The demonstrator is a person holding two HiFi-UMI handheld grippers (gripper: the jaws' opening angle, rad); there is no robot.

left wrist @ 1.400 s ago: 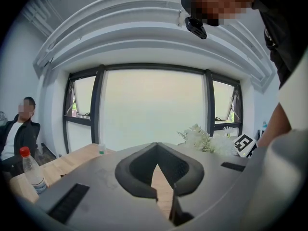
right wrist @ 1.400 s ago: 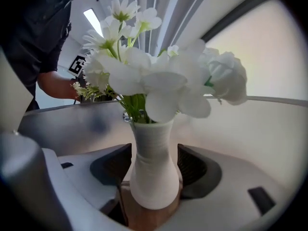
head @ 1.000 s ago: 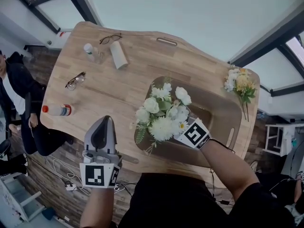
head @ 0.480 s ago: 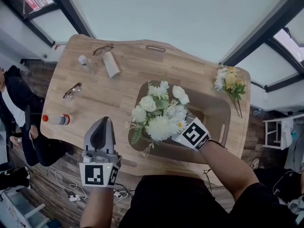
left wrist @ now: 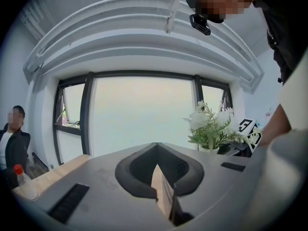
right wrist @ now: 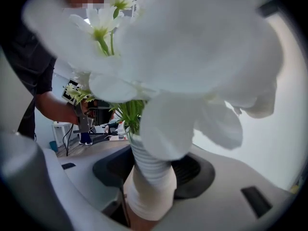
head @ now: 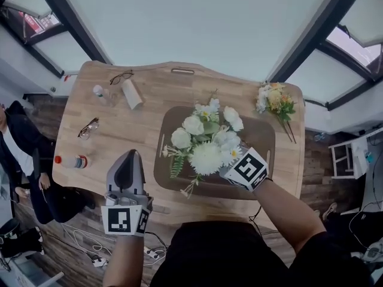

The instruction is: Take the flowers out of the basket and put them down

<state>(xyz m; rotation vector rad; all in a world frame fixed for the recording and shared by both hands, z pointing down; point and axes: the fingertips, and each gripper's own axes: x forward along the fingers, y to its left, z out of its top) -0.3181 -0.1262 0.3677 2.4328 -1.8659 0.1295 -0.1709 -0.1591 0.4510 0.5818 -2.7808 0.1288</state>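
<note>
A bouquet of white flowers (head: 206, 142) hangs over the shallow brown basket (head: 260, 133) in the middle of the wooden table (head: 143, 118). My right gripper (head: 232, 162) is shut on its white wrapped stem (right wrist: 150, 182), and the blooms fill the right gripper view. A second bouquet (head: 272, 99), yellow and white, lies on the table past the basket's far right corner. My left gripper (head: 127, 171) is shut and holds nothing, near the table's front edge, left of the basket. The left gripper view shows the white bouquet (left wrist: 209, 126) off to its right.
On the left part of the table lie two pairs of glasses (head: 121, 76) (head: 88, 127), a clear bottle (head: 100, 94), a white roll (head: 131, 93) and a red-capped bottle (head: 72, 161). A person (head: 15, 154) sits beyond the table's left end.
The head camera has tilted up, so the table sits lower in view. The white bouquet stays in my right gripper and now sits further in over the basket. My left gripper has held still.
</note>
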